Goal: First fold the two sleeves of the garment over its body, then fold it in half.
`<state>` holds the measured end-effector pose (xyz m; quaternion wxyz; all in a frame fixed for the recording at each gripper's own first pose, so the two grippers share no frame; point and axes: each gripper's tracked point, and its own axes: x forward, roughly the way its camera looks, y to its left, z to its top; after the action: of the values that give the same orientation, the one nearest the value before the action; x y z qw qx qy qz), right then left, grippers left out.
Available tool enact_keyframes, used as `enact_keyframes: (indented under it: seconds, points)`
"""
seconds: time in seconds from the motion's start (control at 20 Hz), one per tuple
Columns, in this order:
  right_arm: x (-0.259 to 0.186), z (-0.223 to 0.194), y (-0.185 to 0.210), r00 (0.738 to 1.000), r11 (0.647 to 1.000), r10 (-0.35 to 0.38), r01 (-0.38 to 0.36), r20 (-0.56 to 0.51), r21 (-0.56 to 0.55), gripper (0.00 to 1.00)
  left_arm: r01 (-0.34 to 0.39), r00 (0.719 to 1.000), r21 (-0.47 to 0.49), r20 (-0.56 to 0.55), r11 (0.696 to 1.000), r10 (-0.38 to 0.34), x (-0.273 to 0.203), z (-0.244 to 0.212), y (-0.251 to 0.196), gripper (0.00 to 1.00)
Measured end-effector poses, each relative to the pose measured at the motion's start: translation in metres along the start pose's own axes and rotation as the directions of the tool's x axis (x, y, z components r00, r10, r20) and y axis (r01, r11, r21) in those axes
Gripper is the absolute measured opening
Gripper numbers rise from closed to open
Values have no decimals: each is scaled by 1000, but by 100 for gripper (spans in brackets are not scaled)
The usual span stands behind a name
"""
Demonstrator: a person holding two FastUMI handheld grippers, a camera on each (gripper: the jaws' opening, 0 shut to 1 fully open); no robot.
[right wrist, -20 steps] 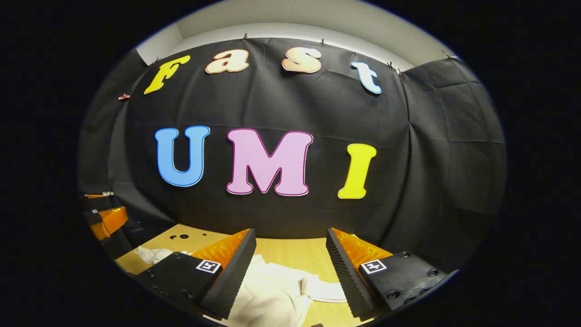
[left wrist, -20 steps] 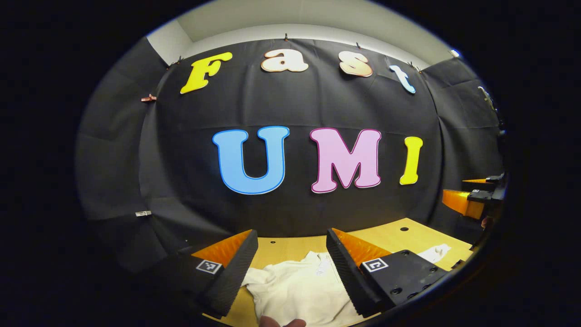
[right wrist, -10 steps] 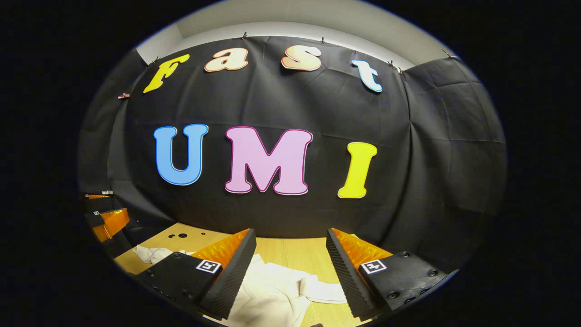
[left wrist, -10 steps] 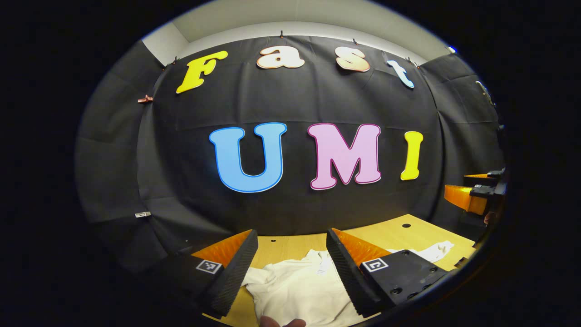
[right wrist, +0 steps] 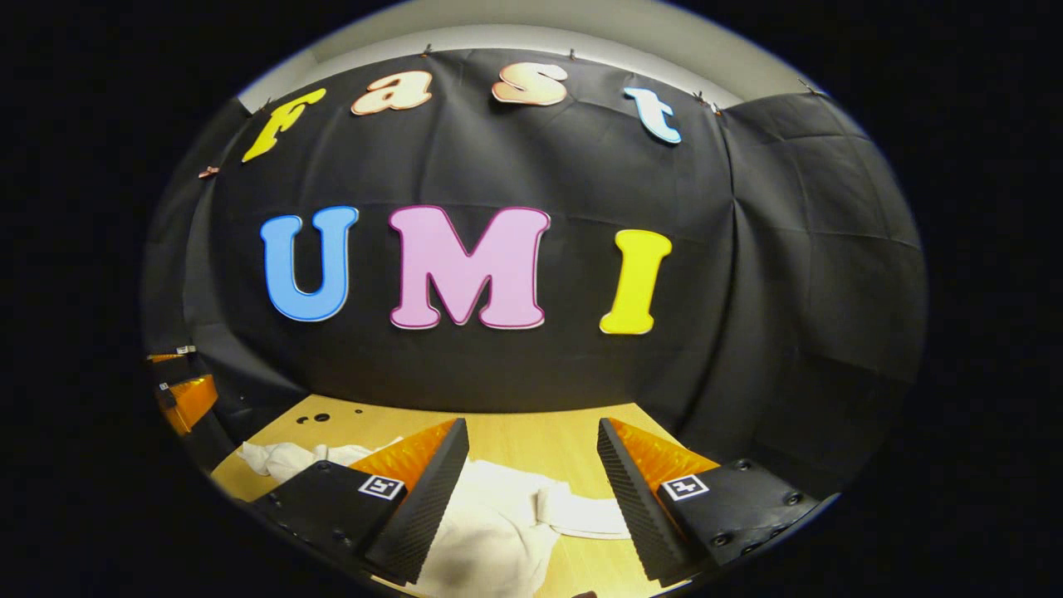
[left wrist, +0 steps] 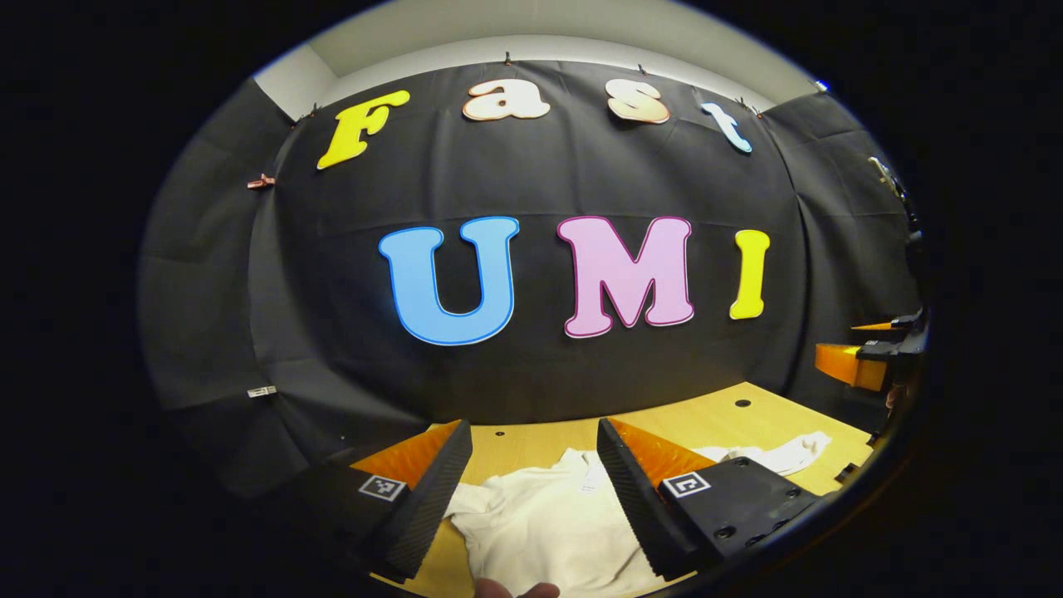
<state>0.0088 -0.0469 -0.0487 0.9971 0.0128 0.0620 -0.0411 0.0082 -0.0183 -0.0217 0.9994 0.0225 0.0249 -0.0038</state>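
A cream-white garment (left wrist: 540,523) lies spread on the wooden table (left wrist: 706,423), collar toward the far wall. One sleeve (left wrist: 781,457) stretches out to the right in the left gripper view. My left gripper (left wrist: 531,490) hovers open above the garment's upper body, nothing between its fingers. In the right gripper view the garment (right wrist: 490,531) lies rumpled below my open right gripper (right wrist: 531,490), with one sleeve (right wrist: 581,515) bunched between the fingers' lines and the other sleeve (right wrist: 282,457) far left. The right gripper (left wrist: 864,357) also shows at the right edge of the left gripper view.
The wooden table (right wrist: 531,440) ends at the black cloth wall behind. Small holes (right wrist: 320,418) mark its far left corner in the right gripper view. The left gripper (right wrist: 183,394) shows at the left edge of that view. A fingertip (left wrist: 515,590) pokes in at the bottom edge.
Both views have tilted downward a little, so more of the table and garment shows. Both grippers stay open and hold nothing.
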Motion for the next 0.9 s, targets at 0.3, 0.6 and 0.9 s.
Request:
enact_keyframes:
  seconds: [0.3, 0.6, 0.9]
  points:
    - [30, -72, -92, 984, 991, -126, 120, -128, -54, 96, 19, 999, 46, -40, 999, -17, -5, -14, -23, 96]
    - [74, -146, -168, 950, 982, -187, 177, -251, -62, 96, 25, 994, 87, -105, 996, -16, -3, -30, -52, 96]
    - [115, -230, -225, 887, 976, -212, 217, -411, -35, 96, 13, 987, 118, -163, 993, 7, 4, -45, -84, 97]
